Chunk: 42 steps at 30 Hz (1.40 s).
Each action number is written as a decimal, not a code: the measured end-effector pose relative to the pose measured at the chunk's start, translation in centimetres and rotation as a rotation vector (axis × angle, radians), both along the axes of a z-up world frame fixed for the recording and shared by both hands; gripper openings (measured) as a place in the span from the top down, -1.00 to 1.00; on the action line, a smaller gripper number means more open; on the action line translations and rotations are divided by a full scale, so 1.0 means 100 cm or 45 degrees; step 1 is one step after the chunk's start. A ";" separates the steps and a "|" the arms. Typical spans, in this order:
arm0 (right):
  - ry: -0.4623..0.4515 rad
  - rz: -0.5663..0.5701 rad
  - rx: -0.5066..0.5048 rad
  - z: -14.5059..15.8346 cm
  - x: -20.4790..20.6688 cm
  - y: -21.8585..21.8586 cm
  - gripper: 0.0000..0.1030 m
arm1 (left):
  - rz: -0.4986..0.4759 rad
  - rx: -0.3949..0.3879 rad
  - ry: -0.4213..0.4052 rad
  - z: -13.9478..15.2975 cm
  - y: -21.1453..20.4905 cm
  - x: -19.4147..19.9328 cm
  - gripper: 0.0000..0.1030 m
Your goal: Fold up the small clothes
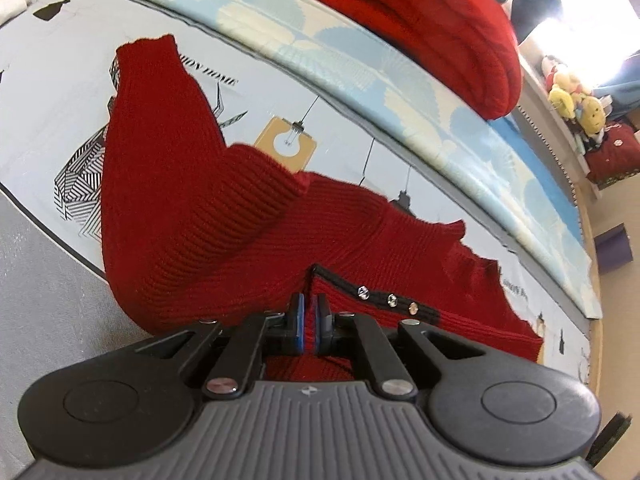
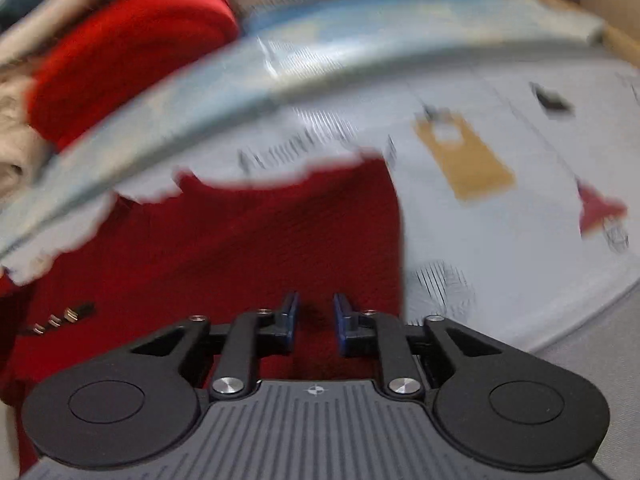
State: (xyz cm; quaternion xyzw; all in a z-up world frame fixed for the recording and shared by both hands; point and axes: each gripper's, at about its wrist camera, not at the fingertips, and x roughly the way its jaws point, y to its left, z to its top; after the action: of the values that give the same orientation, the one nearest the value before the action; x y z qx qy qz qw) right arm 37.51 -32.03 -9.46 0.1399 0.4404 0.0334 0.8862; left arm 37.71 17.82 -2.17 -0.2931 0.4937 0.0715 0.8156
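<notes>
A dark red knit sweater (image 1: 180,220) lies spread on a pale printed sheet (image 1: 48,80), one sleeve (image 1: 152,92) stretched away to the upper left. A black-trimmed edge with three shiny buttons (image 1: 390,299) lies just right of my left gripper (image 1: 309,312), which is shut on a fold of the sweater near that trim. The right wrist view is blurred. There my right gripper (image 2: 316,316) hovers over the sweater (image 2: 280,240) with its blue pads apart and nothing pinched between them. The buttons (image 2: 64,318) show at its far left.
A folded bright red knit (image 1: 440,20) rests on a blue-and-cream patterned mat (image 1: 320,52) behind the sheet, and shows blurred as the bright red knit (image 2: 128,60). A brown tag shape (image 1: 286,146) is on the sheet. Plush toys (image 1: 572,96) sit on a shelf at far right.
</notes>
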 end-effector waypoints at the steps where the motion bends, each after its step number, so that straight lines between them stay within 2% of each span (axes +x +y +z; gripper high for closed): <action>1: -0.023 0.021 -0.058 -0.001 -0.004 0.002 0.31 | -0.002 -0.004 -0.005 0.002 0.001 -0.001 0.91; 3: 0.088 0.026 -0.170 -0.015 -0.006 0.005 0.31 | 0.000 -0.016 -0.009 0.005 0.004 -0.002 0.91; 6: 0.074 -0.010 -0.178 0.004 -0.012 0.008 0.30 | 0.000 -0.028 -0.012 0.008 0.011 -0.004 0.91; 9: -0.014 -0.046 -0.061 0.043 -0.021 0.017 0.29 | -0.002 -0.023 -0.023 0.012 0.017 -0.006 0.85; 11: -0.071 -0.030 -0.035 0.068 -0.029 0.028 0.27 | 0.000 -0.013 -0.034 0.015 0.022 -0.009 0.85; 15: -0.155 -0.009 0.131 0.109 -0.042 0.054 0.14 | 0.017 0.019 -0.050 0.019 0.030 -0.015 0.85; 18: -0.265 0.046 0.134 0.126 -0.053 0.079 0.14 | 0.034 0.053 -0.047 0.018 0.038 -0.019 0.85; 20: -0.349 0.082 0.113 0.120 -0.062 0.092 0.14 | 0.049 0.057 -0.039 0.014 0.045 -0.021 0.85; 22: -0.307 0.053 0.074 0.109 -0.061 0.101 0.13 | 0.070 0.051 -0.035 0.010 0.057 -0.021 0.85; 25: -0.235 0.047 0.190 0.097 -0.047 0.104 0.13 | 0.099 0.051 -0.064 0.006 0.084 -0.020 0.85; 28: -0.262 0.084 0.146 0.101 -0.043 0.111 0.13 | 0.115 0.066 -0.119 0.002 0.113 -0.017 0.85; 30: -0.279 0.087 0.159 0.104 -0.042 0.111 0.15 | 0.145 0.086 -0.158 -0.004 0.134 -0.016 0.85; 35: -0.298 0.108 0.175 0.107 -0.039 0.109 0.41 | 0.245 0.053 -0.243 -0.034 0.175 -0.006 0.85; 37: -0.299 0.114 0.187 0.107 -0.037 0.108 0.45 | 0.266 0.033 -0.268 -0.049 0.184 0.001 0.84; 39: -0.295 0.121 0.191 0.107 -0.037 0.107 0.45 | 0.304 0.006 -0.287 -0.063 0.190 0.007 0.78; 42: -0.283 0.134 0.187 0.104 -0.036 0.106 0.45 | 0.368 -0.030 -0.305 -0.083 0.195 0.016 0.37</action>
State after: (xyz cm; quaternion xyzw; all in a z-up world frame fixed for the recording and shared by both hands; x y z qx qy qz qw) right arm 33.88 -21.41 0.96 0.1765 0.3427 0.1272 0.9139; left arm 39.29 37.35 -10.52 -0.3770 0.3466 0.1469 0.8463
